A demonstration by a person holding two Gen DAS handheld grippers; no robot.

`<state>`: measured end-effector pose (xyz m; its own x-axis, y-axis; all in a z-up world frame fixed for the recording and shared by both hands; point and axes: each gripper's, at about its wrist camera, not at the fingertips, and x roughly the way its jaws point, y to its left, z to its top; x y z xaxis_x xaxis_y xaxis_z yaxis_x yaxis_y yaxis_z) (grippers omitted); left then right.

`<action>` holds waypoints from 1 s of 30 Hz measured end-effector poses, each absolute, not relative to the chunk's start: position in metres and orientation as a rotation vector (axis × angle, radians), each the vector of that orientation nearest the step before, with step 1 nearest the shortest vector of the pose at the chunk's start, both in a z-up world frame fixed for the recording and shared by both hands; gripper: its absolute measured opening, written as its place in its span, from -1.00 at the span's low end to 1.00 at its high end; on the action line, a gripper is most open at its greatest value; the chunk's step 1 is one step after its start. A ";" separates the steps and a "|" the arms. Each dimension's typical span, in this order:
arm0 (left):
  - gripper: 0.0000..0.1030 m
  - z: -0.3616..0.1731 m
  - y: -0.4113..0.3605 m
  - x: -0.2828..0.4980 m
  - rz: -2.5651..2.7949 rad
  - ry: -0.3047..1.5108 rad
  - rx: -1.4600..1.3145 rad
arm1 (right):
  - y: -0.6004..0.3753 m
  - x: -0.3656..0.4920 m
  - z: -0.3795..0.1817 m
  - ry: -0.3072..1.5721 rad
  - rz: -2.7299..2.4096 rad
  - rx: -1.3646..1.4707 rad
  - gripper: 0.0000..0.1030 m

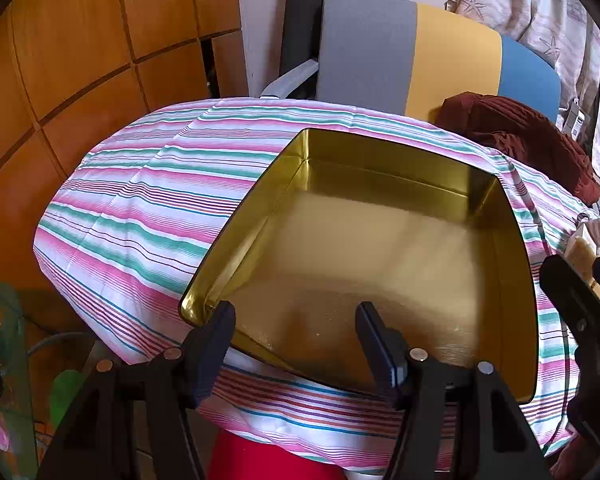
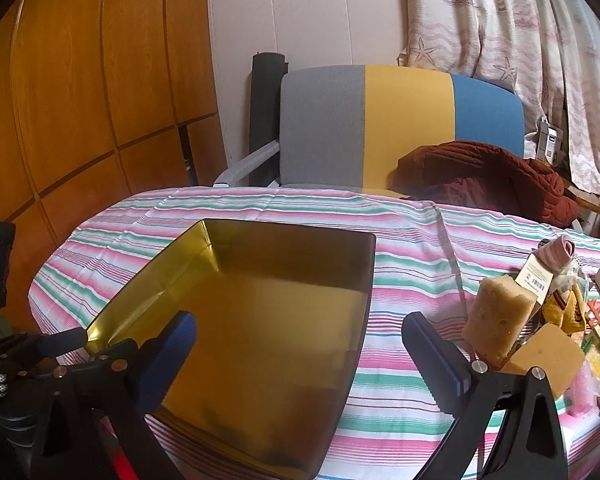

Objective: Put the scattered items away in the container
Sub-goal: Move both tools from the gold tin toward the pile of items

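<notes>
So the gold tin (image 1: 380, 248) is sitting open on the striped tablecloth (image 1: 148, 200) that covers the desk, and the inside is bare shiny metal, nothing in it. In the left wrist view it fills the middle and runs out toward 3 o'clock.

The left claw (image 1: 296, 344) hangs over the tin's near edge with its fingers spread wide, gripping nothing. One finger is over the near left corner, the other over the tin floor.

The right claw (image 2: 300, 344) is wide apart too and holding nothing. Its left finger is above the tin's near side, its right finger is over the cloth just beside the tin's right wall.

The scattered stuff is piled at about 3 to 4 o'clock in the right wrist view, clear of the tin: a pale sponge block (image 2: 500, 320) standing on end, a tan sponge wedge (image 2: 548, 356) just in front of it, a rolled pink sock (image 2: 556, 254) further back, plus some colourful packets I can't make out.

Behind the desk at 12 o'clock there's a grey, yellow and blue chair (image 2: 400, 128) with a dark red jacket (image 2: 500, 176) bunched on it.
</notes>
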<state>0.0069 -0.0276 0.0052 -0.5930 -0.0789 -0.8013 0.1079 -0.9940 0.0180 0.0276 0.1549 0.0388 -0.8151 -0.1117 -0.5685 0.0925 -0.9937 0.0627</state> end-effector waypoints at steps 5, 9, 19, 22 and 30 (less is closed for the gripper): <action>0.23 0.004 -0.030 0.006 -2.702 0.057 1.366 | 0.153 0.029 0.039 -0.052 -2.890 0.908 1.00; 0.23 0.004 -0.032 0.007 -2.686 0.068 1.363 | 0.152 0.029 0.037 -0.056 -2.888 0.913 1.00; 0.23 0.005 -0.029 0.009 -2.685 0.068 1.359 | 0.159 0.033 0.038 -0.090 -2.916 0.896 1.00; 0.23 0.006 -0.024 0.011 -2.705 0.054 1.352 | 0.170 0.037 0.040 -0.129 -2.964 0.885 1.00; 0.23 0.012 0.018 0.016 -2.845 -0.051 1.364 | 0.213 0.053 0.041 -0.131 -3.133 0.929 1.00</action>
